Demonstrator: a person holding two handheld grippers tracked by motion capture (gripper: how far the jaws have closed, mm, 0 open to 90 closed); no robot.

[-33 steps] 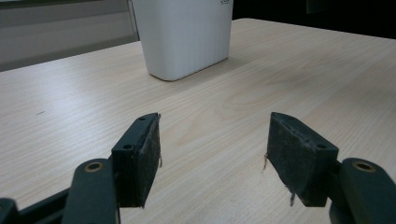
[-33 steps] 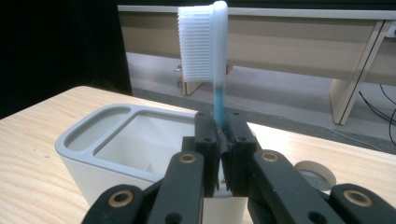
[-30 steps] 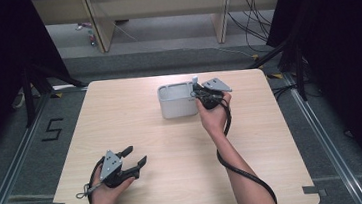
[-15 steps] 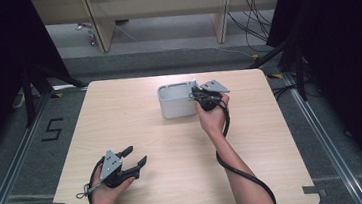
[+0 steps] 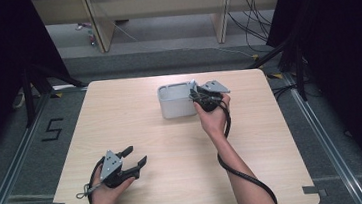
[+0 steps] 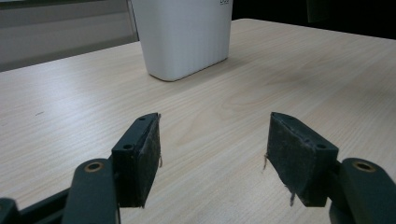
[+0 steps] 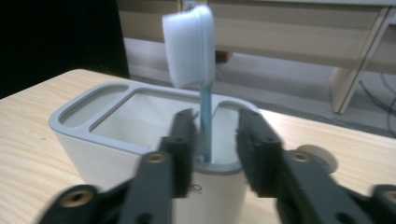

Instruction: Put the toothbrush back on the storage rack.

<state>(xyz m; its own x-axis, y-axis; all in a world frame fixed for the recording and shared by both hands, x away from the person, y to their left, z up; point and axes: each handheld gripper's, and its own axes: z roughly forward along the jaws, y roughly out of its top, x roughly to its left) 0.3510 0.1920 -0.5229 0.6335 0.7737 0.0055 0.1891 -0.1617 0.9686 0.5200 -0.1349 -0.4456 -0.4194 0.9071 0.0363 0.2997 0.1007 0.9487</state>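
Observation:
A white holder (image 5: 176, 102) with a grey rim stands at the back middle of the table (image 5: 173, 148). A toothbrush (image 7: 189, 44) with a blue handle and a white head stands upright in its right end compartment. My right gripper (image 7: 212, 121) is at that end, and its jaws have just been opening. The handle rises between them, close to the left pad, and the pads do not press on it. In the high view the right gripper (image 5: 194, 96) sits at the holder's right side. My left gripper (image 5: 136, 155) lies open in the hand near the front left. Its pads (image 6: 144, 154) are wide apart, with the holder (image 6: 187, 37) far ahead.
Bare wooden tabletop lies between the two hands. Beyond the table's far edge are a grey floor, shelving legs (image 5: 99, 29) and loose cables (image 5: 256, 19). Dark curtains close both sides.

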